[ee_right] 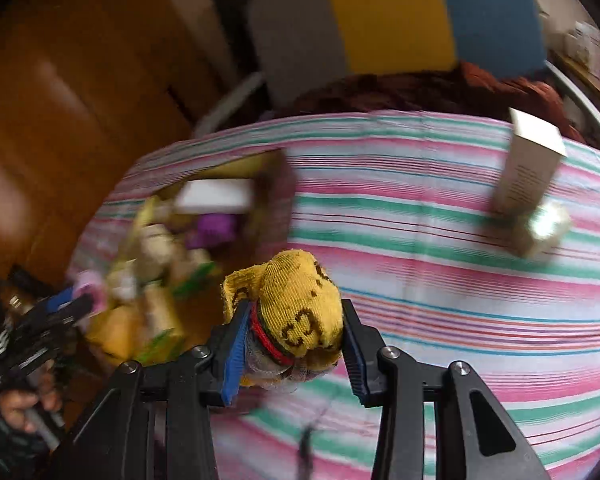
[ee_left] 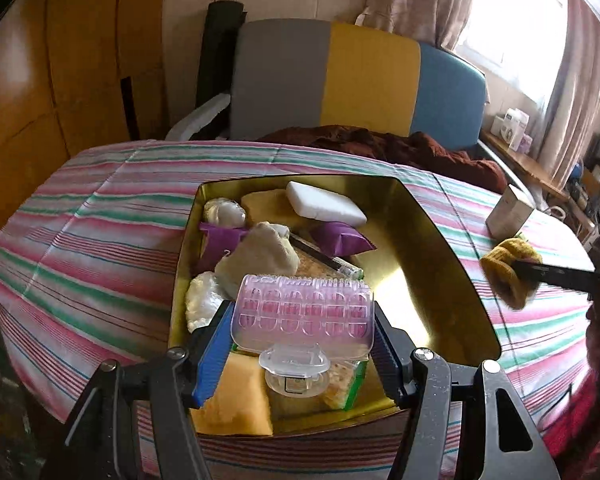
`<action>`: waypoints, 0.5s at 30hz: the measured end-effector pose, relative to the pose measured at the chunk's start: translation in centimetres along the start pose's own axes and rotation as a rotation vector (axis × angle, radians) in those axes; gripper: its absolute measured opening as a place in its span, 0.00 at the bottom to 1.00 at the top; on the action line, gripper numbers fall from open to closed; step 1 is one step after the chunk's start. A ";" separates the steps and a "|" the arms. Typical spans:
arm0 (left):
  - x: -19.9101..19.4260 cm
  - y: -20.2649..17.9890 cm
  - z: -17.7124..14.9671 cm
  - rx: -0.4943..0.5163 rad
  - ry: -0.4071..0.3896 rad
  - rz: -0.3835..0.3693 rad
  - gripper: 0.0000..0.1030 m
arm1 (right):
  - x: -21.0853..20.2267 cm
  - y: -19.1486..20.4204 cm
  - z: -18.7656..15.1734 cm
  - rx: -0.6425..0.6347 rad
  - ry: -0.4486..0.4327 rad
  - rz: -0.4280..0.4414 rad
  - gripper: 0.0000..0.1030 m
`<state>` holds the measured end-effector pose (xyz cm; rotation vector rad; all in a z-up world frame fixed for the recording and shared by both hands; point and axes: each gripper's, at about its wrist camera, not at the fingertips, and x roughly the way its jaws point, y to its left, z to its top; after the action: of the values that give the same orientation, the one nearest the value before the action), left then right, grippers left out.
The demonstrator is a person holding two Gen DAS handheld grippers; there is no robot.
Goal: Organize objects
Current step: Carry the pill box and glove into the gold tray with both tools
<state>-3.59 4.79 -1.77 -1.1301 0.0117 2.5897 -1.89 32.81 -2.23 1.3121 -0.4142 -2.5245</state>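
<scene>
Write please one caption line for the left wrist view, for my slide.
Left gripper holds a clear pink case over a gold tin of small items on a striped cloth.

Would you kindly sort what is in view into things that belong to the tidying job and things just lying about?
Job:
- gold tin
- clear pink case in left gripper
- yellow sock in right gripper
- white carton

Lying about:
- brown blanket
- headboard

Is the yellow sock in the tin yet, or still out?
Out. The yellow sock is clamped in the right gripper above the striped cloth, to the right of the gold tin.
</scene>
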 end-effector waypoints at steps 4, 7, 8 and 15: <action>0.1 0.0 0.2 -0.022 0.003 -0.039 0.62 | 0.8 3.5 -0.4 -0.066 0.015 0.037 0.41; 0.3 -0.1 0.6 -0.030 0.006 -0.060 0.62 | 1.9 5.2 -0.8 -0.091 0.034 0.039 0.41; 0.4 -0.2 0.7 -0.028 0.004 -0.061 0.62 | 2.4 5.5 -0.8 -0.091 0.043 0.041 0.41; 1.4 -1.2 1.2 0.002 -0.003 -0.056 0.62 | 4.0 6.4 -1.5 -0.103 0.076 0.001 0.47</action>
<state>-4.95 6.52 -1.80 -1.1103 -0.0181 2.5420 -2.26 25.28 -3.72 1.3627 -0.2644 -2.4512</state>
